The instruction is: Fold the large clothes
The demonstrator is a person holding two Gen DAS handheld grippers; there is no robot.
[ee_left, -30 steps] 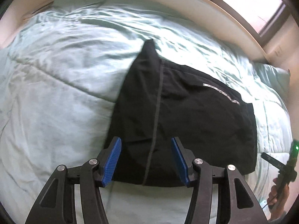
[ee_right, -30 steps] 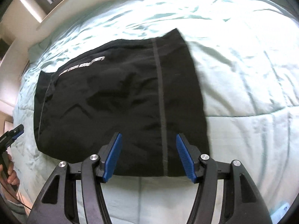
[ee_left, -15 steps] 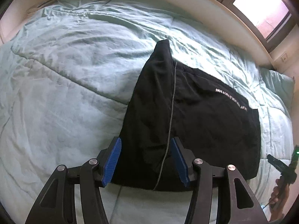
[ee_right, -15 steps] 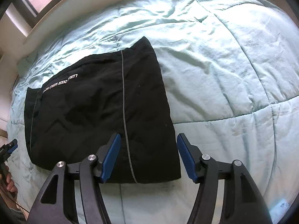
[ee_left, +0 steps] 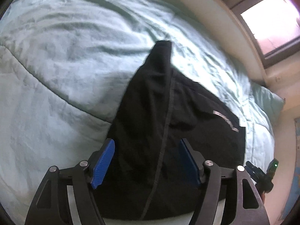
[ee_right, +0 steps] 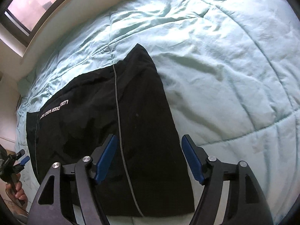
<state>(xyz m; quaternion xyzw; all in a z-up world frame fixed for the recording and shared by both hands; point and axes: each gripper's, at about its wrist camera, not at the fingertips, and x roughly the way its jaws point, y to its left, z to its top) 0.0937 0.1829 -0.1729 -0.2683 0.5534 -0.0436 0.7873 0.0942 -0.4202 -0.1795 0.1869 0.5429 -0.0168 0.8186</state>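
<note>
The left claw is over the near left part of the black garment, and its two blue pads are apart and opening wider. Black cloth shows between the pads, but they do not press on it, so nothing is held yet. The garment lies flat on the bed's pale green quilt, already folded into a neat block. A thin grey stripe runs away from this claw, up to a pointed far corner. To the right of that claw, the garment spreads out with small white letters on it. The right claw is over the near right part of the garment, and its pads are also apart and opening, with cloth between them but no squeeze. Just right of this claw is the garment's right edge, and past that only bare quilt. The cloth looks thin, soft and light, and maybe a bit slippery, so it will flop and sag when lifted. I think the best place to grab is the near edge, one corner for each claw, pinching all the layers together so the fold stays straight.
</note>
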